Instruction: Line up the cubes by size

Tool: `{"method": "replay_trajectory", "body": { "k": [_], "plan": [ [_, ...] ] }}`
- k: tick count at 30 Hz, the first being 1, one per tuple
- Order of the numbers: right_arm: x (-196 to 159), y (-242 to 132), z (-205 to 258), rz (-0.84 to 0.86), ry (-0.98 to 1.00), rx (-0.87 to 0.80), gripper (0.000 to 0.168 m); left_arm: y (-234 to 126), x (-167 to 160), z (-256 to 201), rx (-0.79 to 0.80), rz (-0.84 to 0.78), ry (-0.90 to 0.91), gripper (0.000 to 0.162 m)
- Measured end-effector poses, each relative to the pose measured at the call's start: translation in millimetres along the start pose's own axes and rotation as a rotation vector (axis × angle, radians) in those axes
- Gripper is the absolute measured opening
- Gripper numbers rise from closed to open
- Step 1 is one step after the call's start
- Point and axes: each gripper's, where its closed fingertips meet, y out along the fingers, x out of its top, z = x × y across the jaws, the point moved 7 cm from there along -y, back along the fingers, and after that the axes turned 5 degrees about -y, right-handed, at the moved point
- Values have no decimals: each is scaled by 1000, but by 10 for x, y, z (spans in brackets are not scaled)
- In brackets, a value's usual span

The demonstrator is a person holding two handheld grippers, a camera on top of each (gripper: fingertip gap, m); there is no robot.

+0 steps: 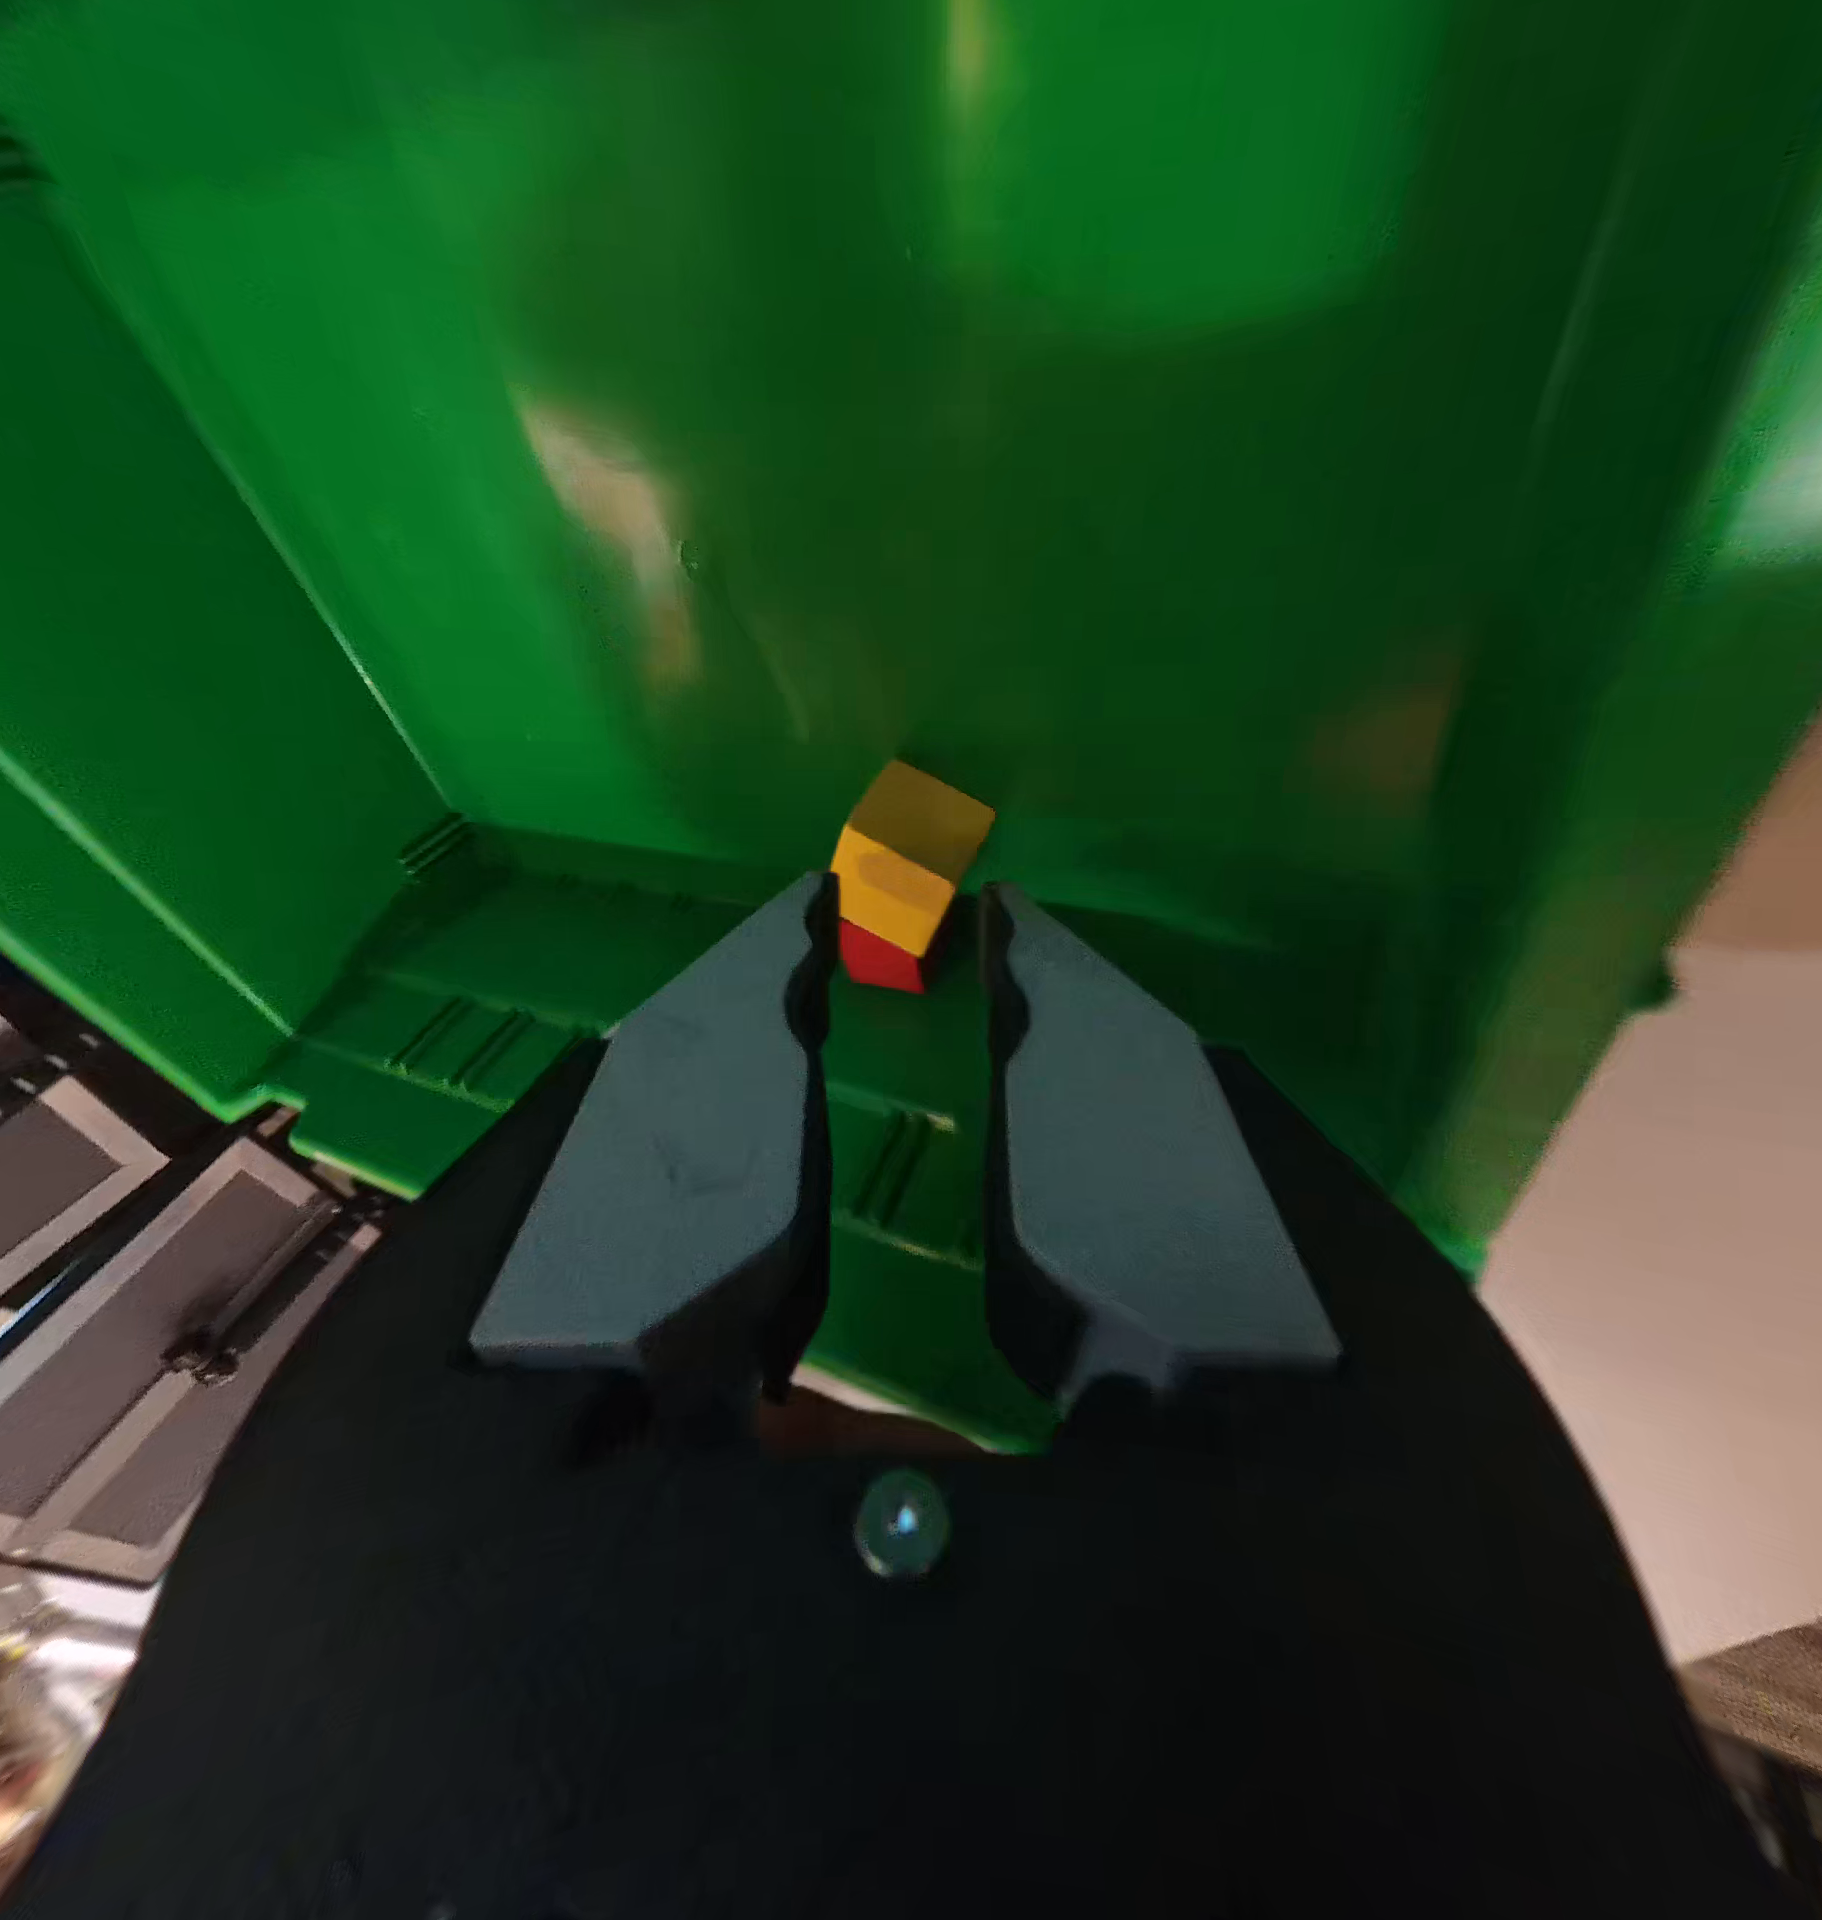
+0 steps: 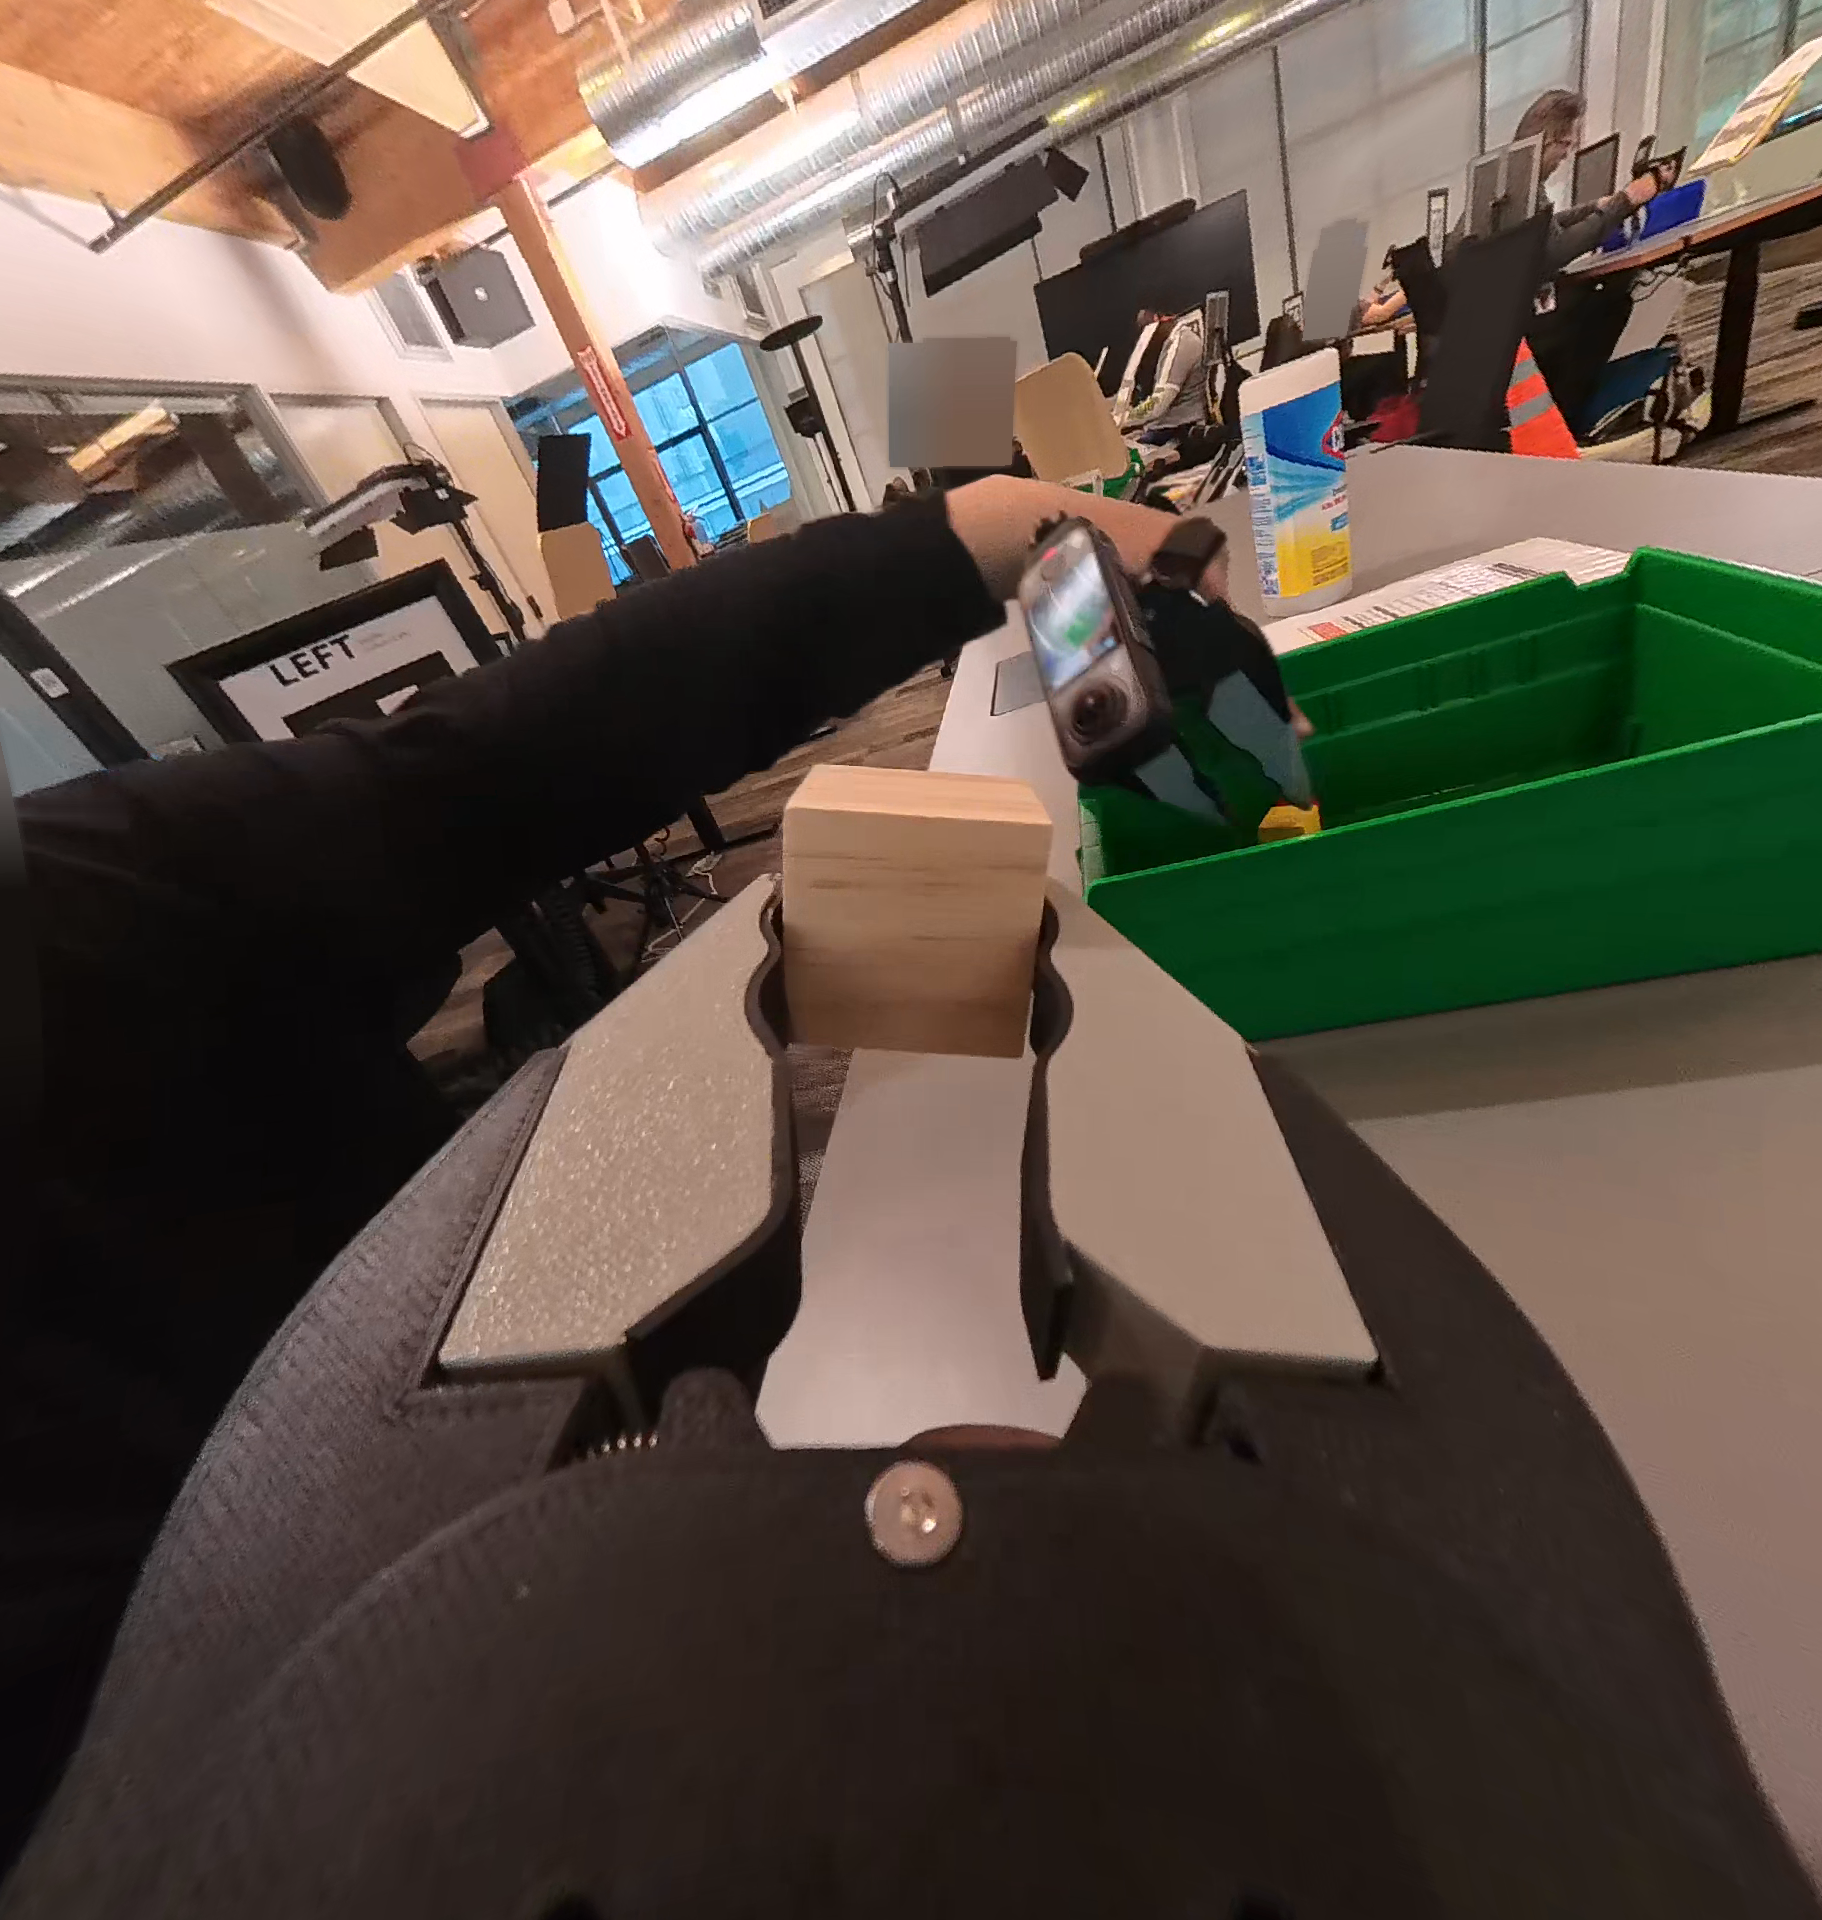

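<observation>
So from where I'm standing, the right gripper [image 2: 912,971] is clamped on a plain wooden cube [image 2: 915,909], the block squeezed between the two fingertips and sticking out past them, held up off the grey table [image 2: 1613,1195]. My guess is it's being parked in the air there while the other hand fetches the next cube, since you need a few out before you can rank them by size.

The left gripper [image 1: 902,909] is dipped down into the green bin [image 1: 886,416], fingers apart with a clear gap between them. Just ahead of the tips, and a bit toward the left finger [image 1: 678,1122], sits a yellow cube [image 1: 912,857] resting on a red cube [image 1: 881,956], both pushed up against the bin's wall. The red one looks like it's touching or nearly touching the left fingertip, hard to say which with the blur. The jaws are spread wider than the yellow cube, so it looks like a lineup for a grab, not a grip yet.

Tricky bit, I reckon: the cubes are stacked, so pinching one could knock the other over.
</observation>
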Motion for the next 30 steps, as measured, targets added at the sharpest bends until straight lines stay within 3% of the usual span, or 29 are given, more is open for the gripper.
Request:
{"method": "replay_trajectory", "body": {
  "k": [2, 5, 10, 13, 21, 26, 30],
  "plan": [
    [2, -27, -2, -5, 12, 11, 43, 113, 29, 46, -5, 21, 38, 37],
    [11, -73, 4, -9, 13, 23, 43, 221, 82, 76, -29, 27, 64, 40],
    [67, -268, 3, 10, -16, -14, 43, 270, 37, 101, -42, 84, 106, 30],
    [136, -628, -47, 108, -93, -176, 43, 260, 37, 79, -51, 106, 102, 30],
    [250, -1760, -477, 697, -298, -574, 43, 99, 55, 122, -7, -24, 4, 25],
    [-154, -1943, -849, 1129, -427, -480, 44, -95, 21, 188, 68, -116, -86, 26],
    [-381, -2051, -1061, 1268, -370, -378, 44, -332, 35, 205, 138, -230, -156, 25]
  ]
}}
